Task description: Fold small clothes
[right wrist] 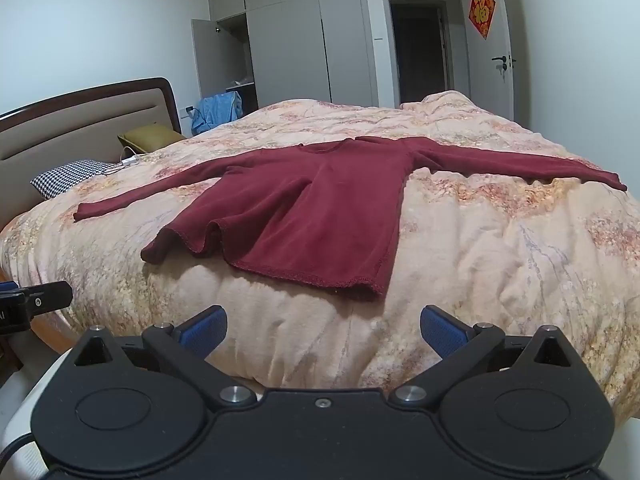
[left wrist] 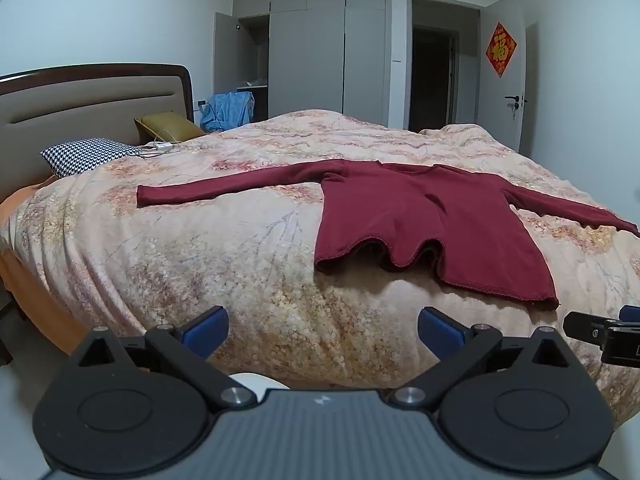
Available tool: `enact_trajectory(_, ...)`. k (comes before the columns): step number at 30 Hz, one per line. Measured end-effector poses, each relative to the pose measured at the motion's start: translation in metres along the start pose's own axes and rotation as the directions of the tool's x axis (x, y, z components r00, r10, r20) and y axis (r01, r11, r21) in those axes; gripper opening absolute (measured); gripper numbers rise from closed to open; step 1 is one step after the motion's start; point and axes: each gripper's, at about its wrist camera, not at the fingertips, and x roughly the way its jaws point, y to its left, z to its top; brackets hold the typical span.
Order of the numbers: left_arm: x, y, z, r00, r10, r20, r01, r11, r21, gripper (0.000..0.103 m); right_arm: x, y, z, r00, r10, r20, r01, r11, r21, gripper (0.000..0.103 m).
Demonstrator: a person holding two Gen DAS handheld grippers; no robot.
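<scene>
A dark red long-sleeved top [left wrist: 424, 220] lies flat on the bed, sleeves spread out to both sides, hem toward me and rippled at its left part. It also shows in the right wrist view [right wrist: 312, 208]. My left gripper [left wrist: 323, 330] is open and empty, held off the bed's near edge, short of the hem and to its left. My right gripper [right wrist: 323, 330] is open and empty, just short of the hem's right corner. The right gripper shows at the right edge of the left wrist view [left wrist: 600, 330]. The left gripper shows at the left edge of the right wrist view [right wrist: 32, 304].
The bed has a floral peach quilt [left wrist: 240, 264] and a padded headboard [left wrist: 88, 108] at the left. A houndstooth pillow [left wrist: 86, 156], an olive pillow [left wrist: 168, 126] and a charger with cable [left wrist: 160, 146] lie near the headboard. Wardrobes [left wrist: 320, 48] and a doorway [left wrist: 440, 64] stand behind.
</scene>
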Motion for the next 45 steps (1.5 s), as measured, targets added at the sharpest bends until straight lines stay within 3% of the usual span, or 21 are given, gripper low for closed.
enact_trajectory(45,-0.0041,0.0033,0.0024,1.000,0.002,0.004,-0.002,1.000,-0.002,0.103,0.0015,-0.0004,-0.0011,1.000,-0.006,-0.005,0.006,1.000,0.008,0.103)
